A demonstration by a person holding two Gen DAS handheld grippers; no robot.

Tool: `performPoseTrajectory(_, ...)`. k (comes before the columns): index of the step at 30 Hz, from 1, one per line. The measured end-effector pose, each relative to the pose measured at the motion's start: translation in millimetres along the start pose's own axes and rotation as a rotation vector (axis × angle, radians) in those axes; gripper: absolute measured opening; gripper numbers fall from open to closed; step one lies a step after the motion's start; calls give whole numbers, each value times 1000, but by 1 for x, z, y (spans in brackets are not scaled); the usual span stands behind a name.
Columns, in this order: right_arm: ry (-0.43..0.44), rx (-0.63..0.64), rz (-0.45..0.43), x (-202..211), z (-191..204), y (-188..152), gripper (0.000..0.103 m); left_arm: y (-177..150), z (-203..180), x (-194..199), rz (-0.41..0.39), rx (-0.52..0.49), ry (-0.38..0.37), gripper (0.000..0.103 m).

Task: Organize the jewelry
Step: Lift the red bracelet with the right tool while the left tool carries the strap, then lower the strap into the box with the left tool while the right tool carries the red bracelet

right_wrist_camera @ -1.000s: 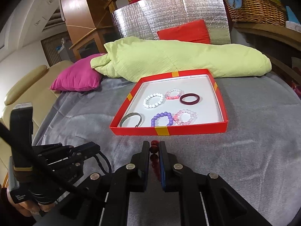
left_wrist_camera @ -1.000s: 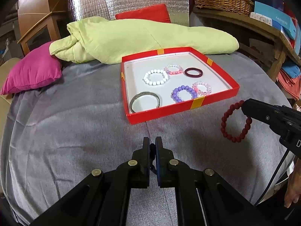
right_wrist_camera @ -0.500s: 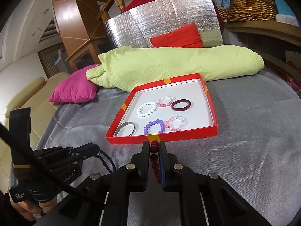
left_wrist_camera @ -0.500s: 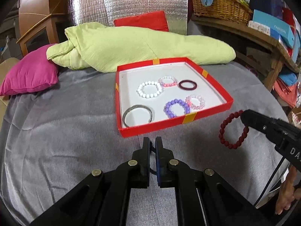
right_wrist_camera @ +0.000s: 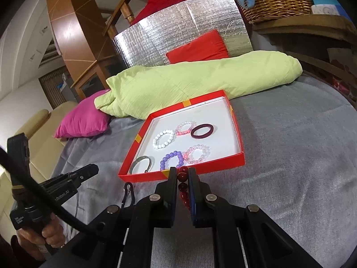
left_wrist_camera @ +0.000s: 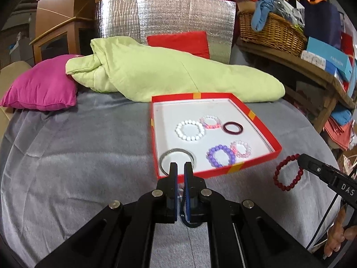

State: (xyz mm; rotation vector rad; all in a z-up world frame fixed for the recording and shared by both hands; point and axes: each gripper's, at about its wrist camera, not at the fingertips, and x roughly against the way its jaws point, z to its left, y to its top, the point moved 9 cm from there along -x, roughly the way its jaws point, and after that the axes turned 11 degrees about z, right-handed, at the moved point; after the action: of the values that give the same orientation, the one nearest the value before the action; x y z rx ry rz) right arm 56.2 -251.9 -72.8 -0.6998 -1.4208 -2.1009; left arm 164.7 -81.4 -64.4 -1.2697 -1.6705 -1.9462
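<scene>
A tray (left_wrist_camera: pixel 263 120) lies on the bed (left_wrist_camera: pixel 78 160) with six bracelets in it: three in a far row (left_wrist_camera: pixel 189 130), three in a near row (left_wrist_camera: pixel 219 155). Behind the tray lies a quilt (left_wrist_camera: pixel 169 71), a pillow (left_wrist_camera: pixel 42 87) at its left end and a cushion (left_wrist_camera: pixel 178 41) behind it. A beaded bracelet (left_wrist_camera: pixel 287 172) hangs from the right tongs (left_wrist_camera: pixel 301 159), just right of the tray's near corner.

The tray (left_wrist_camera: pixel 263 131) is red outside with yellow patches and white inside. In it lie a white bead bracelet (left_wrist_camera: pixel 189 130), a purple one (left_wrist_camera: pixel 221 155), two pink ones, a dark red ring (left_wrist_camera: pixel 233 128) and a silver bangle (left_wrist_camera: pixel 177 156). The grey cover (left_wrist_camera: pixel 89 156) holds a pink pillow (left_wrist_camera: pixel 42 89) and a light green blanket (left_wrist_camera: pixel 169 76).
</scene>
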Motion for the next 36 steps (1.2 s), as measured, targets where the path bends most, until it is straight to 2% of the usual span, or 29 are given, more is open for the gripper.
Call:
performPoseTrajectory(7,4,-17,-16,2,-2,5,10,6,20,3,-25,33,-3,6)
performPoseTrajectory(11,8,-19,-4,-2,-1,4,10,-6,17,-7,53,21,-46,7)
performPoseTrajectory(12,8,-16,-2,-3,0,4,10,-11,14,-12,84,7,-53,10)
performPoseTrajectory(13,7,-14,-1,-3,1,3,10,-14,11,-16,103,-3,-57,20)
performPoseTrajectory(14,8,-14,0,-4,1,3,10,-20,8,-23,138,-12,-58,35)
performPoseTrajectory(15,10,-15,1,-4,2,3,10,-25,5,-30,167,-12,-57,41)
performPoseTrajectory(16,11,-17,3,-5,2,3,10,-28,3,-34,180,-13,-59,45)
performPoseTrajectory(18,11,-16,7,-6,3,2,10,-36,-7,-47,224,-35,-74,45)
performPoseTrajectory(20,8,-9,12,-7,5,1,10,-41,-9,-59,251,-48,-50,45)
performPoseTrajectory(22,6,-3,14,-7,6,-1,10,-46,-5,-73,278,-30,-19,45)
performPoseTrajectory(24,2,-2,15,-7,5,-2,10,-47,-4,-79,286,3,-46,26)
performPoseTrajectory(25,1,-4,14,-6,4,-2,10,-49,-6,-80,293,8,-61,7)
performPoseTrajectory(29,-2,-16,6,-3,-1,0,10,-45,-15,-67,249,-36,-81,5)
performPoseTrajectory(32,3,-24,-5,-1,-3,3,10,-34,-23,-43,177,-71,-131,5)
performPoseTrajectory(36,11,-26,-24,2,-4,9,10,-22,-25,-22,96,-88,-147,5)
